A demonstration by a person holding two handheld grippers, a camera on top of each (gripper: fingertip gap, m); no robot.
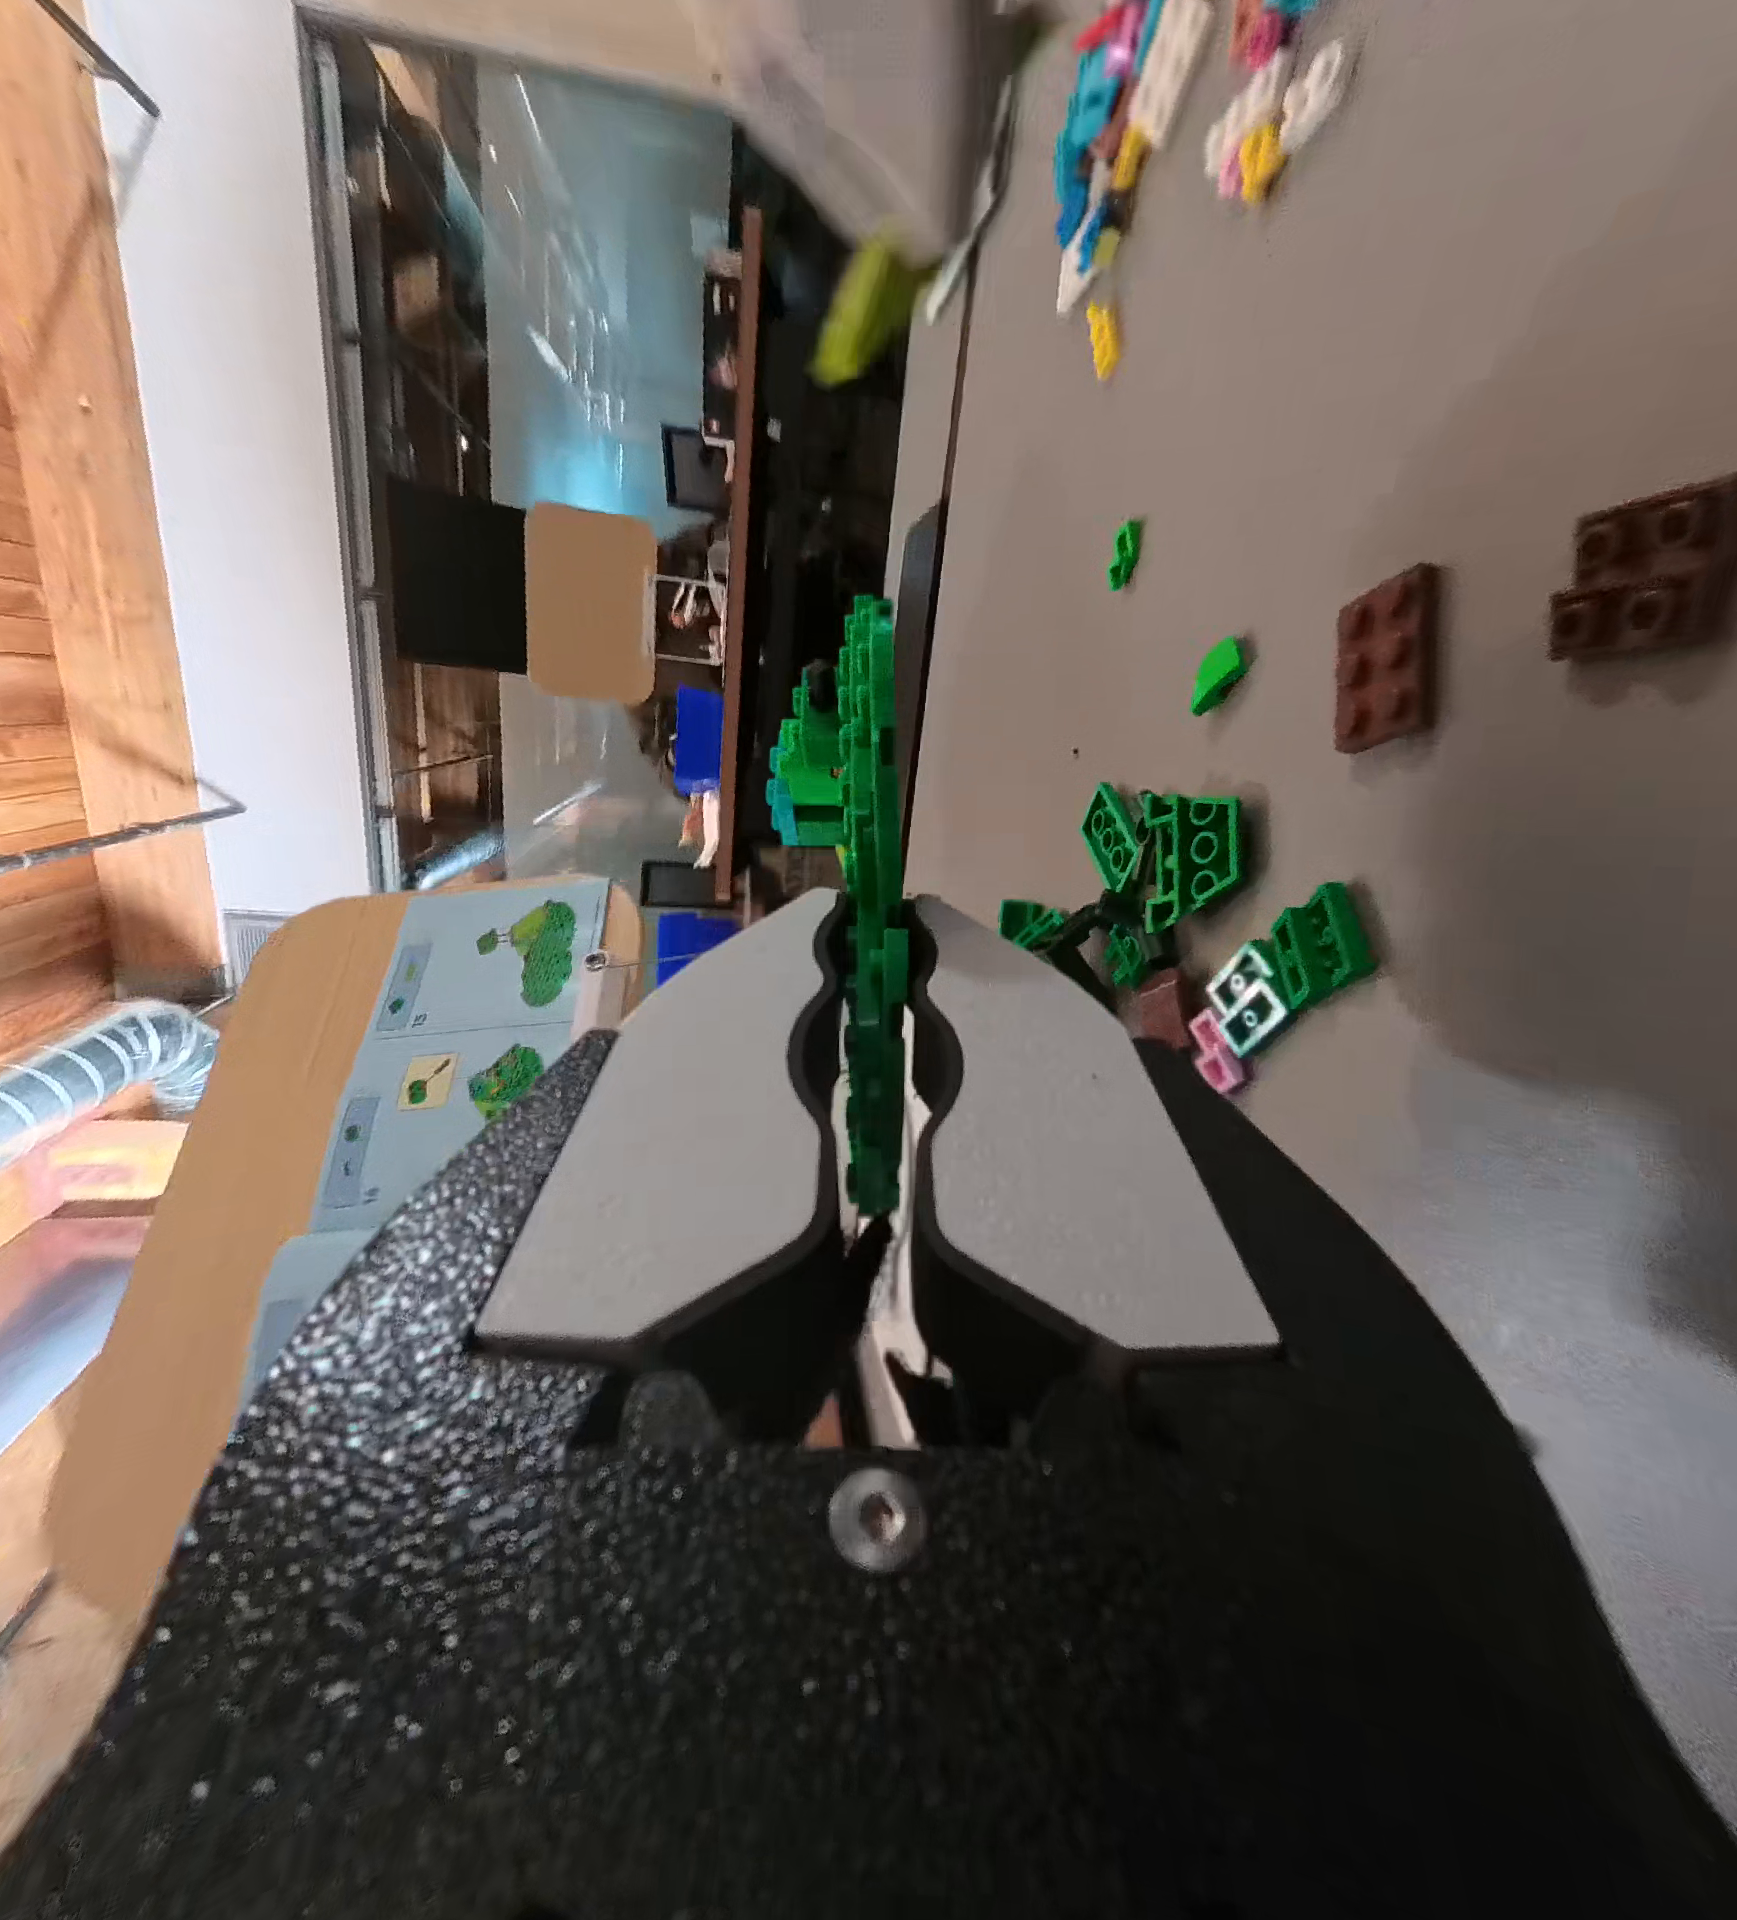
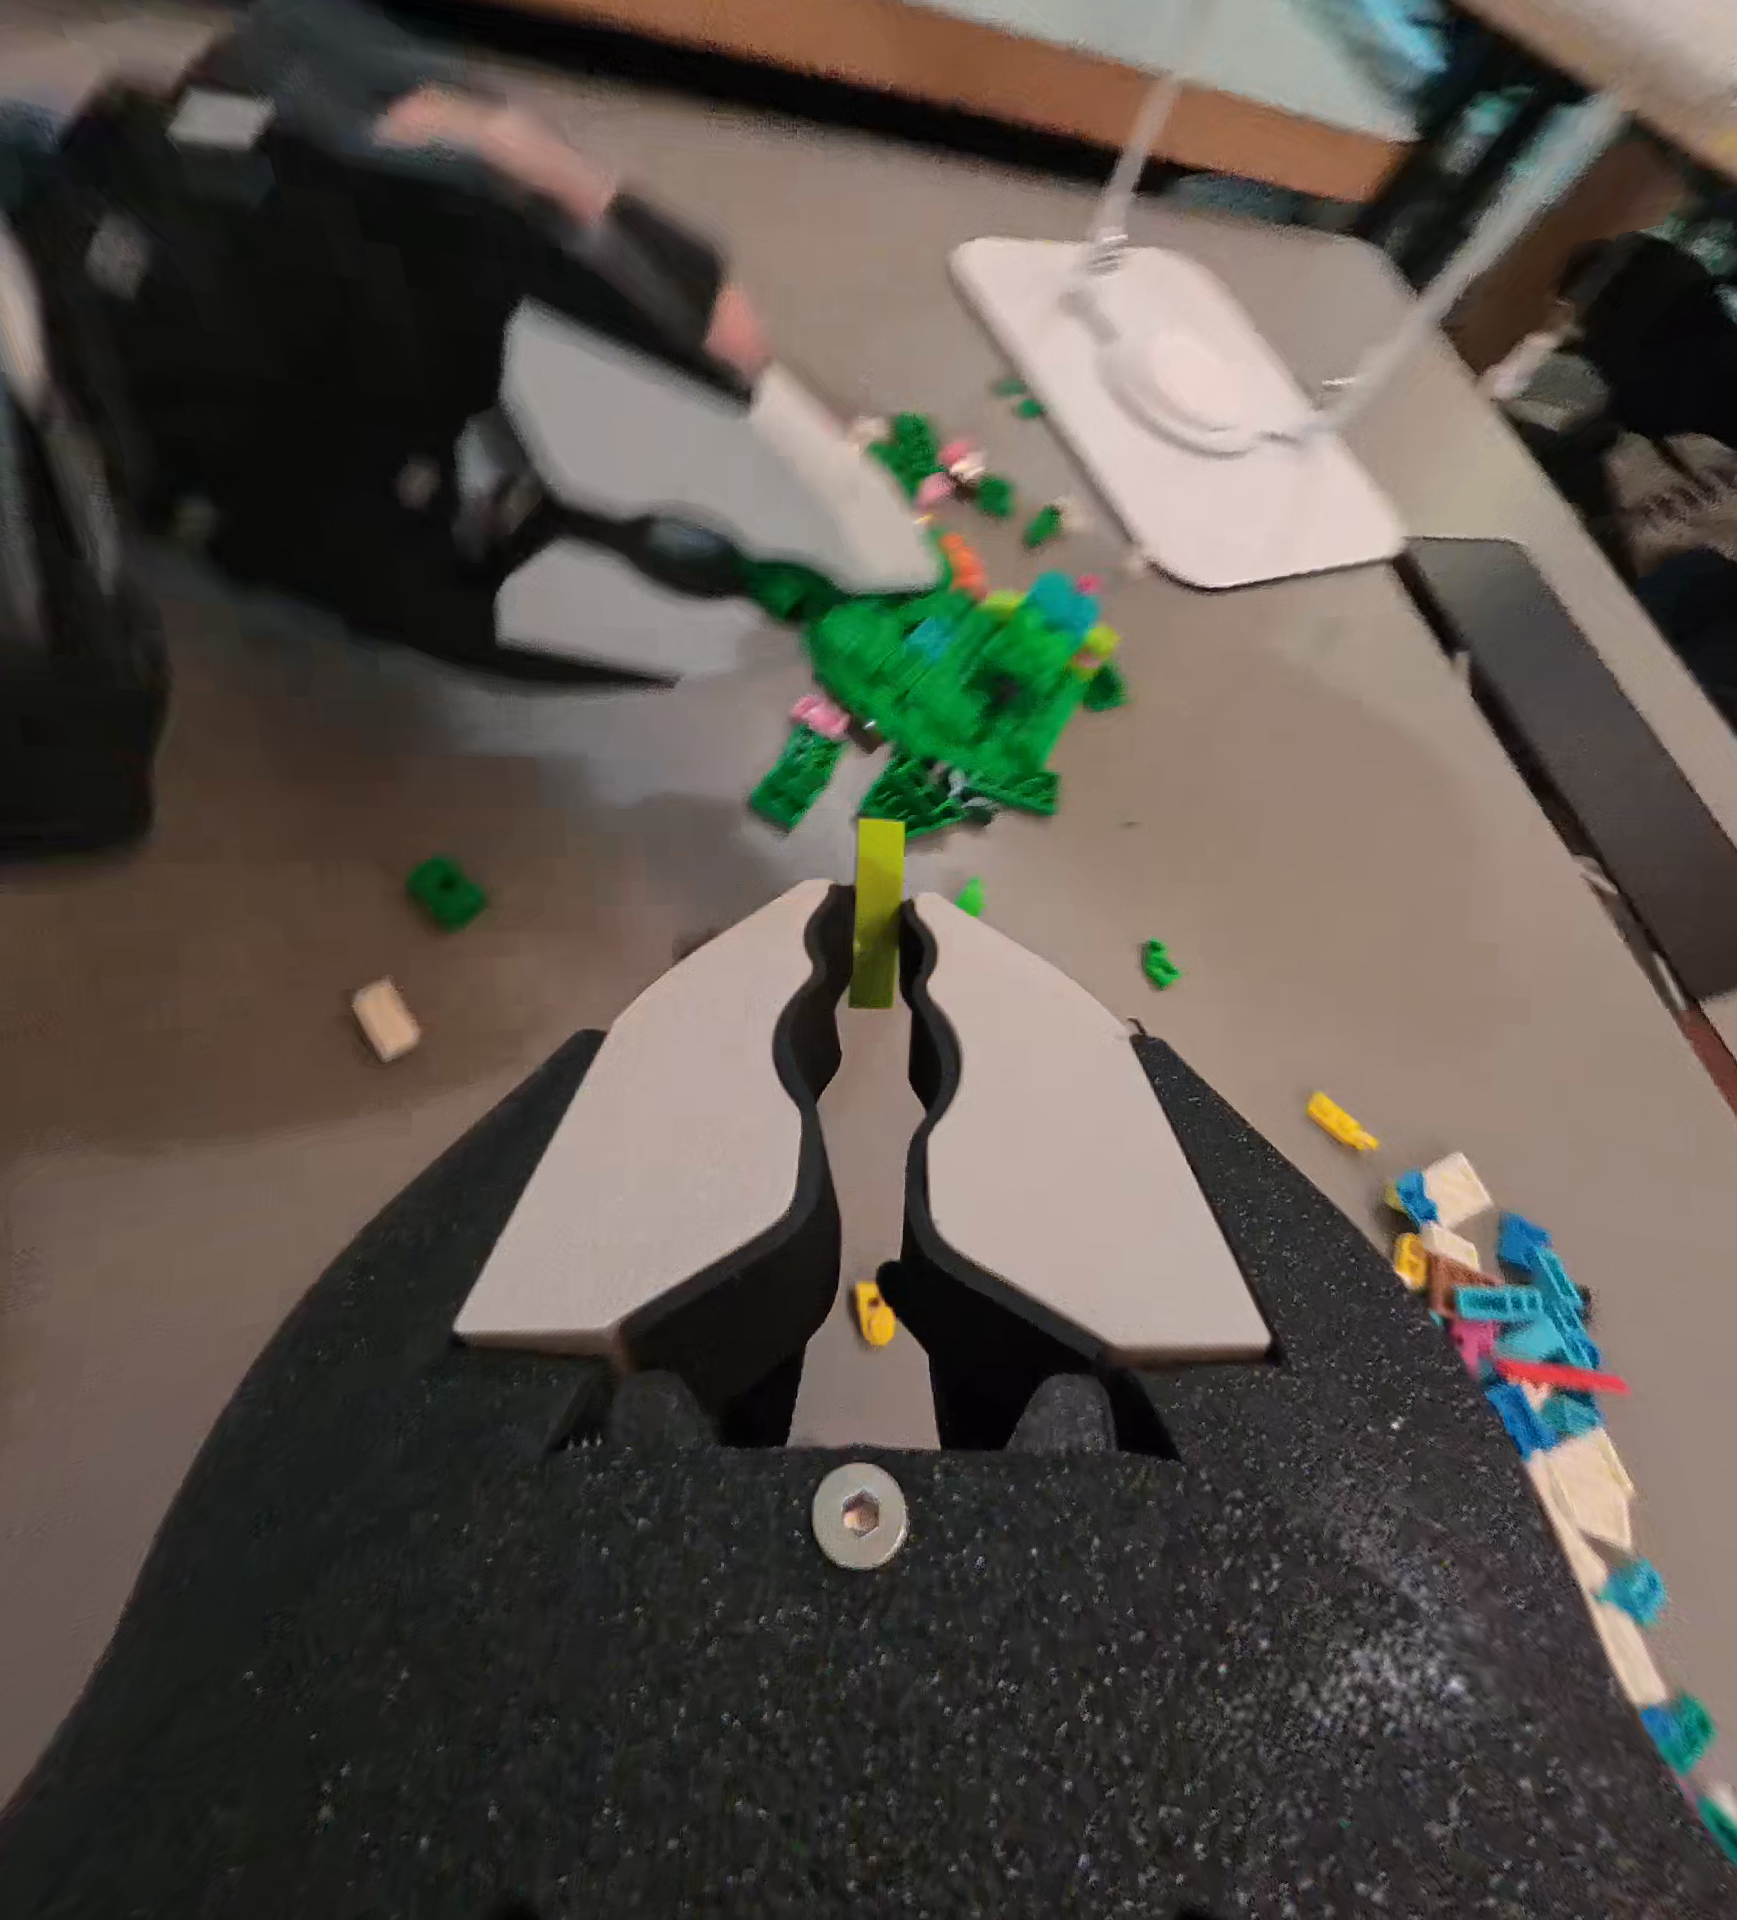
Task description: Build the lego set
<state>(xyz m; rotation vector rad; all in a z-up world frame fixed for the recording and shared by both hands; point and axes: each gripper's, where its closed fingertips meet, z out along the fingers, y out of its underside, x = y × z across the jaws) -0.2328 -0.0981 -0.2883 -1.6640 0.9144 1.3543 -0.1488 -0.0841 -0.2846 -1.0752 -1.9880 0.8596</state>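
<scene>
Clamped on a green lego assembly: left gripper, grey fingers nearly together, thin plate stack wedged edge-on in the narrow gap and sticking out past the tips toward 12 o'clock. Rolled on its side, with the grey table running up the frame's right half. Scattered at 2 to 3 o'clock from the tips: loose green pieces, two brown plates, farther up a multicoloured brick heap. Propped at 9 o'clock: instruction booklet on a tan board.

Pinching a lime-green piece between the very tips: right gripper, fingers close, gap widening toward the base, piece upright and poking out toward 12 o'clock. Showing through that gap, low down: a small yellow brick on the table. Spread along 3 to 5 o'clock: blue, white and yellow bricks. At 10 o'clock from the tips, a green cube and a tan brick. Farther off at 12 o'clock, the green assembly again, blurred, gripped at its left end by the other gripper; beyond it at 1 o'clock, a white stand base.
</scene>
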